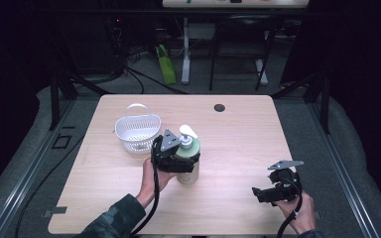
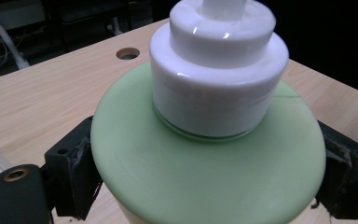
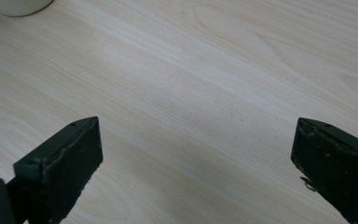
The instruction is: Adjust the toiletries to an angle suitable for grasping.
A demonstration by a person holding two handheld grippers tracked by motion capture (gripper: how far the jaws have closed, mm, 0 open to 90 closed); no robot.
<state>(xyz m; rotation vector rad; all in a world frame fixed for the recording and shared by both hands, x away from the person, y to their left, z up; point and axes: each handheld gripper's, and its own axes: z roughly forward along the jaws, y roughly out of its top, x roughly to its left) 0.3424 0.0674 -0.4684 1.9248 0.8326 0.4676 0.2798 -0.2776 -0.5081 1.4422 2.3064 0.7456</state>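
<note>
Green soap-dispenser bottle (image 2: 205,172): nearest item in the left gripper view, broad pale-green shoulder topped by a white pump collar (image 2: 216,70). It stands upright on the worktop (image 1: 238,139), a little left of centre, just beside and to the right of the basket.

Left tongs (image 1: 181,161): held in the person's left hand (image 1: 154,178), set around the bottle's body below the shoulder. One black jaw shows against each flank of the bottle (the pads look pressed to it on both sides), so the tongs stand wide, clamped on the bottle.

Right tongs (image 1: 258,193): held in the person's right hand (image 1: 302,210) near the worktop's front right corner, well apart from the bottle. Jaws wide apart, with bare wood between them in the right gripper view; nothing held.

White basket (image 1: 138,131): perforated plastic, handle raised, on the worktop behind and to the left of the bottle; close to the left tongs.

Round hole (image 1: 220,107): in the worktop, far side, beyond the bottle.
</note>
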